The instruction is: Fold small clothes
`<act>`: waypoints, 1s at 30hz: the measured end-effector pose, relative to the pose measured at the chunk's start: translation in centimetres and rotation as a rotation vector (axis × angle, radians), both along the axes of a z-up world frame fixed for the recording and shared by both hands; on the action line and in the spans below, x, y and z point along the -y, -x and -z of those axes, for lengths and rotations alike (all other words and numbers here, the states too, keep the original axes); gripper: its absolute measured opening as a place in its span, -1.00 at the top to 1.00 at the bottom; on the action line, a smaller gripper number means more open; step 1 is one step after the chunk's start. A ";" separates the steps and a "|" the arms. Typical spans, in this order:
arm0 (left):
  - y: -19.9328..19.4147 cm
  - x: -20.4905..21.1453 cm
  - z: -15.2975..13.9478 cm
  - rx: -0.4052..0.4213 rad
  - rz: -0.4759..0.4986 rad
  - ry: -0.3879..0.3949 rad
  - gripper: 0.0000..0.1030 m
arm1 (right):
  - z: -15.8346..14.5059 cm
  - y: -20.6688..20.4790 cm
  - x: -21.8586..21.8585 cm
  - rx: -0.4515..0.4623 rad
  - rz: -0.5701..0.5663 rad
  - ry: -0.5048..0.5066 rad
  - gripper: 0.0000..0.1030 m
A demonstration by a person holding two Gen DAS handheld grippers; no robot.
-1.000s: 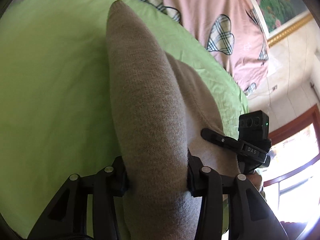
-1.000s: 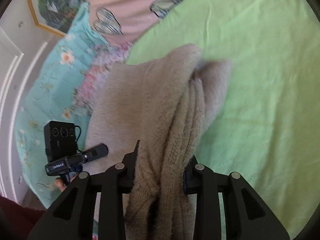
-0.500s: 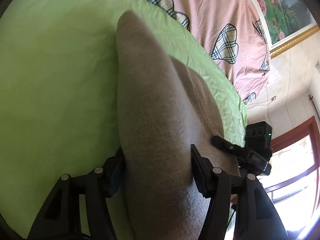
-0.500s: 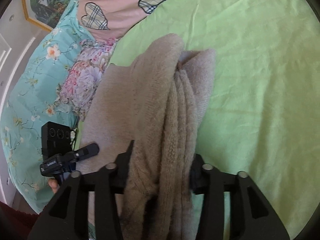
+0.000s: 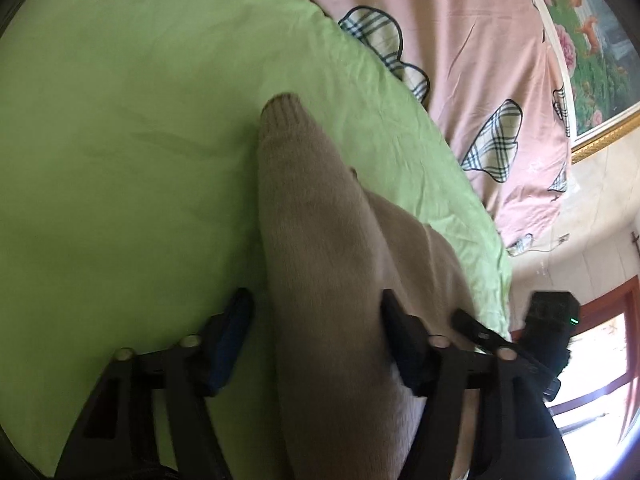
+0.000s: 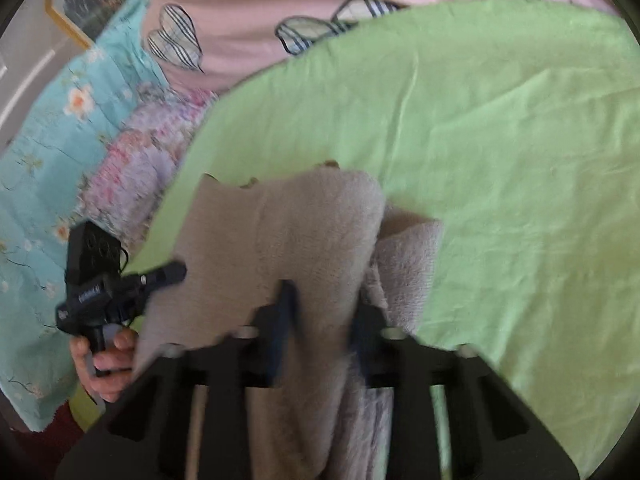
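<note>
The beige knit garment (image 5: 316,240) lies on the green sheet (image 5: 120,160), its long axis running straight ahead from both grippers. The left hand-held gripper (image 5: 316,344) is closing, its left pad clear of the knit. The right hand-held gripper (image 6: 324,320) is closing, pinching a bunched fold. Both are equally near; the garment's near end is cut off, motion-blurred.

Beige knit garment (image 5: 320,240) noted on plain lime-green sheet (image 5: 120,160); pink cover (image 5: 460,40) w/ plaid hearts; turquoise floral quilt (image 6: 48,140); black grippers.
</note>
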State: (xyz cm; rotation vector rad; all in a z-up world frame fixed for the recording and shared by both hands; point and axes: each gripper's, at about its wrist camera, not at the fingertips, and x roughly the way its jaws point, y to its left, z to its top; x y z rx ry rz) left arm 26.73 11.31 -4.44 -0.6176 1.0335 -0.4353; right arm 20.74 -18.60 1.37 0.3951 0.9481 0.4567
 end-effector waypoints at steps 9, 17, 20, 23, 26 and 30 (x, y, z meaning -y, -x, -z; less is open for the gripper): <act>-5.4 2.6 -1.4 0.073 -0.031 -0.340 0.70 | 1.4 1.0 2.8 -0.005 0.056 -0.010 0.77; -1.3 2.4 -5.1 0.142 -0.007 -0.398 0.57 | -0.4 4.2 3.8 0.023 0.091 -0.015 0.65; 4.3 2.3 -6.2 0.169 0.003 -0.367 0.39 | -1.7 7.3 4.3 0.058 0.088 -0.025 0.54; 10.3 1.5 -6.7 0.179 0.017 -0.325 0.39 | -2.0 10.6 4.7 0.062 0.086 -0.039 0.35; 16.5 1.2 -6.7 0.199 0.055 -0.324 0.23 | -1.5 13.5 4.7 0.054 0.090 -0.057 0.29; 23.9 2.9 -5.6 0.227 0.149 -0.384 -0.05 | -0.6 16.8 4.7 0.042 0.094 -0.074 0.18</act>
